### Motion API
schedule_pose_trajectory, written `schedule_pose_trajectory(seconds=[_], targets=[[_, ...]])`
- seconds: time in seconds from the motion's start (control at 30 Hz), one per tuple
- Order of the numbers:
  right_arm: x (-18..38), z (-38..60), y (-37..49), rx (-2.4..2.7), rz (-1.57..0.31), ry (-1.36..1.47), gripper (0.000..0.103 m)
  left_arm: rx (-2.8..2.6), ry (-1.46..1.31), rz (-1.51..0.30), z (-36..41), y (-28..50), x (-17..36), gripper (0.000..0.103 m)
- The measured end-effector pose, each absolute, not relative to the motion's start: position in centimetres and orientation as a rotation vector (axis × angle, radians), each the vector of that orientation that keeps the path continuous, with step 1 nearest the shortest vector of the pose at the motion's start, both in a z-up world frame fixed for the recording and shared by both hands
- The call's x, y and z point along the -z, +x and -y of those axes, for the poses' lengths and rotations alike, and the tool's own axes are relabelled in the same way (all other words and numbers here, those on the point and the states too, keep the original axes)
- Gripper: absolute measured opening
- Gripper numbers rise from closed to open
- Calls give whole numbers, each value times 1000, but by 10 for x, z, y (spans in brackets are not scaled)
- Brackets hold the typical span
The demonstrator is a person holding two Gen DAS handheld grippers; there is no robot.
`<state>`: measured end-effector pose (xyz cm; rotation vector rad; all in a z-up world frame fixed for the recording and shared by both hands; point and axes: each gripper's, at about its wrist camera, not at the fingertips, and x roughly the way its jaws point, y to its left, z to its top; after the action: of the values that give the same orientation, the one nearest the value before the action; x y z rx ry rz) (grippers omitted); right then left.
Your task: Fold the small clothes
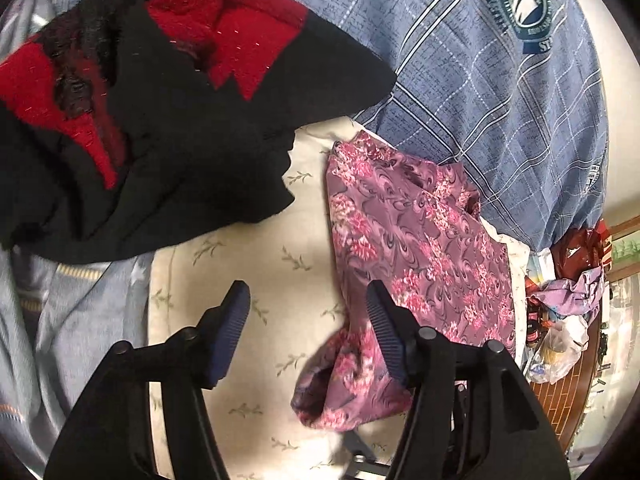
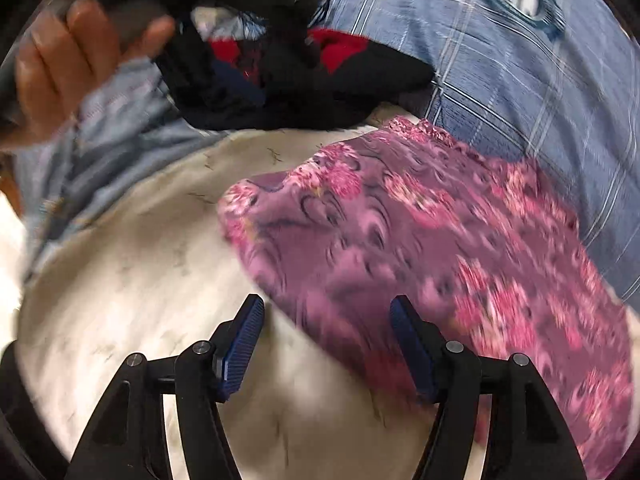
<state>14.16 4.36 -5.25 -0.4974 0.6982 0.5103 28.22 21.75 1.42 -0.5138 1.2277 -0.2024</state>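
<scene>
A small purple garment with pink flowers (image 1: 416,240) lies crumpled on a cream leaf-print sheet (image 1: 240,280). My left gripper (image 1: 308,292) is open and empty, its right finger over the garment's near edge. In the right wrist view the same garment (image 2: 420,232) fills the right half, blurred by motion. My right gripper (image 2: 326,308) is open and empty, hovering at the garment's near left edge. A red and black knitted garment (image 1: 160,112) lies at the upper left, also in the right wrist view (image 2: 312,80).
A blue checked cover with a round emblem (image 1: 500,80) lies behind the clothes. Light blue-grey cloth (image 1: 72,320) lies at the left. A person's hand (image 2: 72,64) is at the upper left. Bags and clutter (image 1: 568,308) sit on the floor at the right.
</scene>
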Motion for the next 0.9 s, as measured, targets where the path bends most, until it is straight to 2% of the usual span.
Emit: schedule_pose_trajectory(seconds=[0.1, 0.13, 0.17, 0.23, 0.47, 0.5, 0.53, 0.57, 0.77, 0.9], targets=[[54, -58, 146, -457, -618, -573, 63, 224, -519, -1246, -210, 303, -7, 60], [53, -61, 147, -434, -587, -593, 53, 225, -520, -1252, -208, 310, -4, 63], [52, -63, 150, -422, -564, -611, 32, 225, -523, -1264, -203, 321, 1, 64], [48, -60, 153, -411, -538, -630, 10, 225, -527, -1291, -195, 334, 9, 64], [44, -52, 153, -446, -482, -605, 11, 259, -443, -1362, -145, 363, 33, 62], [44, -51, 152, -451, -482, -597, 11, 262, -395, -1347, -135, 362, 31, 53], [43, -49, 153, -457, -481, -586, 11, 271, -360, -1339, -128, 362, 29, 18], [42, -47, 153, -464, -482, -570, 11, 277, -328, -1341, -121, 361, 26, 11], [24, -14, 150, -483, -457, -403, 9, 256, -259, -1233, -97, 349, -22, 10], [6, 31, 146, -473, -448, -235, 9, 311, -198, -1166, -48, 341, -64, 10]])
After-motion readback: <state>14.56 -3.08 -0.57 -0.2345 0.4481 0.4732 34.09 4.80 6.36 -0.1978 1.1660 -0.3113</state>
